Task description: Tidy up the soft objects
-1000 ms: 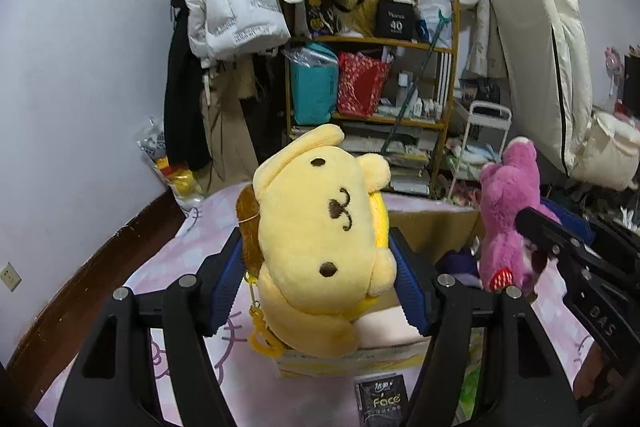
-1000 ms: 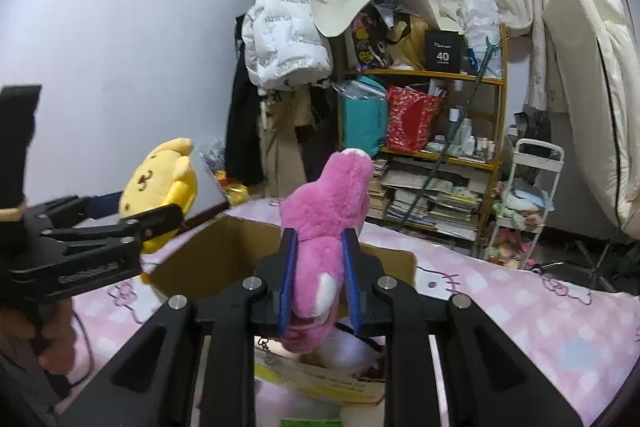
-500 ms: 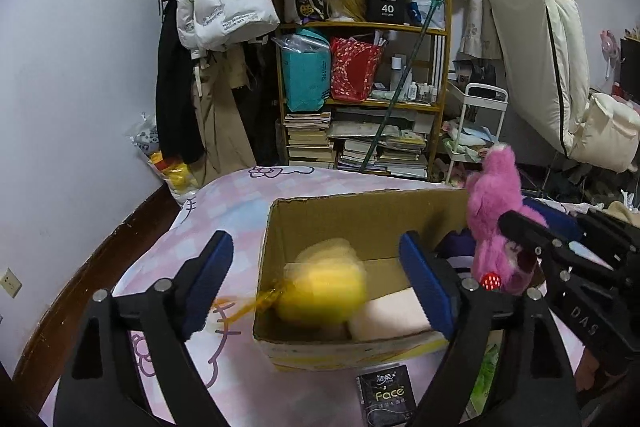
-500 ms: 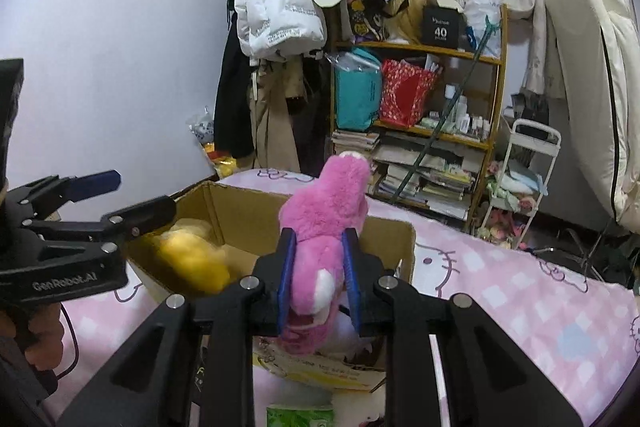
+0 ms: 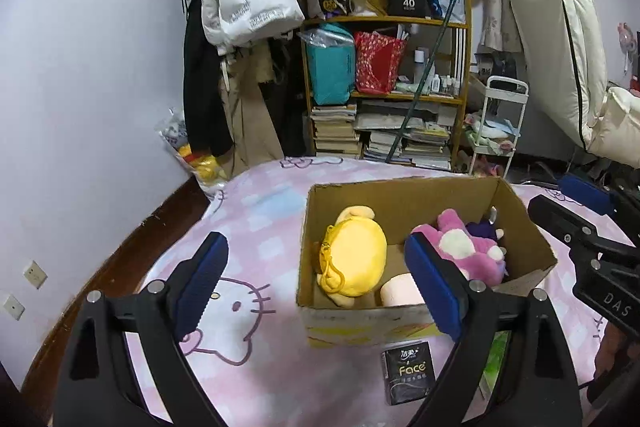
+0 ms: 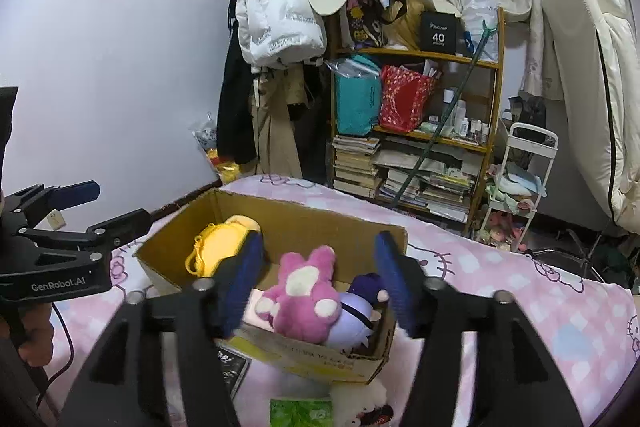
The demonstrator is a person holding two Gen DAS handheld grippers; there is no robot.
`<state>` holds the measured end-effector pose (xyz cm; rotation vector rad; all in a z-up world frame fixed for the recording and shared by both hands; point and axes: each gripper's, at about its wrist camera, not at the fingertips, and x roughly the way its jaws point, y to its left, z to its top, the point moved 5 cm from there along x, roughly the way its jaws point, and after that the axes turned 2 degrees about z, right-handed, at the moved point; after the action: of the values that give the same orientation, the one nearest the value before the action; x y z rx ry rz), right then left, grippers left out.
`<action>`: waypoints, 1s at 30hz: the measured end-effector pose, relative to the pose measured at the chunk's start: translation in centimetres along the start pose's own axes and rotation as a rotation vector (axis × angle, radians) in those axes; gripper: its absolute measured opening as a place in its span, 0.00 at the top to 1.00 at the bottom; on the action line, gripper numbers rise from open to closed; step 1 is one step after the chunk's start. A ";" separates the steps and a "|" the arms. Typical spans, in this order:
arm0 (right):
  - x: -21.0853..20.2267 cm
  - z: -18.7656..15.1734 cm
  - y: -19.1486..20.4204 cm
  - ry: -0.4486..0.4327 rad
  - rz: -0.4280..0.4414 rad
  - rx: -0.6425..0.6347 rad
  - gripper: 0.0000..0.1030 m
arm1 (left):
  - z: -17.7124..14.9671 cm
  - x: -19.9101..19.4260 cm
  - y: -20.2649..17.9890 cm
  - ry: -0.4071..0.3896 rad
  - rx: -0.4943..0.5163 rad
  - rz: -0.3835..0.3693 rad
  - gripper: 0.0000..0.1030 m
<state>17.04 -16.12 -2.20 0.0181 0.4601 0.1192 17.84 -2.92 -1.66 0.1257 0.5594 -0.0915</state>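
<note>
An open cardboard box [image 5: 404,199] [image 6: 304,219] stands on a pink Hello Kitty bedspread. Inside it lie a yellow dog plush [image 5: 354,257] [image 6: 218,247], a pink bear plush [image 5: 466,249] [image 6: 304,297], a purple plush [image 6: 362,301] and a pale pink soft item [image 5: 400,293]. My left gripper [image 5: 316,285] is open and empty, above the box's near left side. My right gripper [image 6: 320,281] is open and empty, just above the pink bear. Each gripper also shows in the other view, the right one [image 5: 580,223] and the left one [image 6: 80,211].
A black "Face" tissue pack [image 5: 408,371] and a green pack [image 6: 300,413] lie in front of the box. A white and red plush [image 6: 368,407] lies by the box's near corner. A cluttered wooden shelf [image 5: 384,95], hanging coats and a white cart [image 5: 496,131] stand beyond the bed.
Both grippers have opened. The yellow plush dropped from my left gripper into the box, then the pink bear dropped from my right gripper into the box.
</note>
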 end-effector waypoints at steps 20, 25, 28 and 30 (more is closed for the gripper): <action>-7.6 0.4 0.1 -0.057 -0.022 0.024 0.00 | -3.3 -5.2 -0.3 0.089 0.045 -0.028 0.03; -8.9 0.1 0.2 -0.056 -0.012 0.045 0.00 | -3.9 -6.7 0.2 0.113 0.031 -0.019 0.03; -9.2 -0.2 0.3 -0.054 -0.015 0.042 0.00 | -4.6 -6.9 0.4 0.140 0.045 -0.009 0.03; -9.3 -0.3 0.3 -0.052 -0.008 0.048 0.00 | -5.2 -6.9 0.4 0.163 0.045 -0.011 0.03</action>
<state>8.56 -16.90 1.64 0.0669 0.4113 0.0999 9.36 -1.43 -2.31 0.1750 0.7205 -0.1055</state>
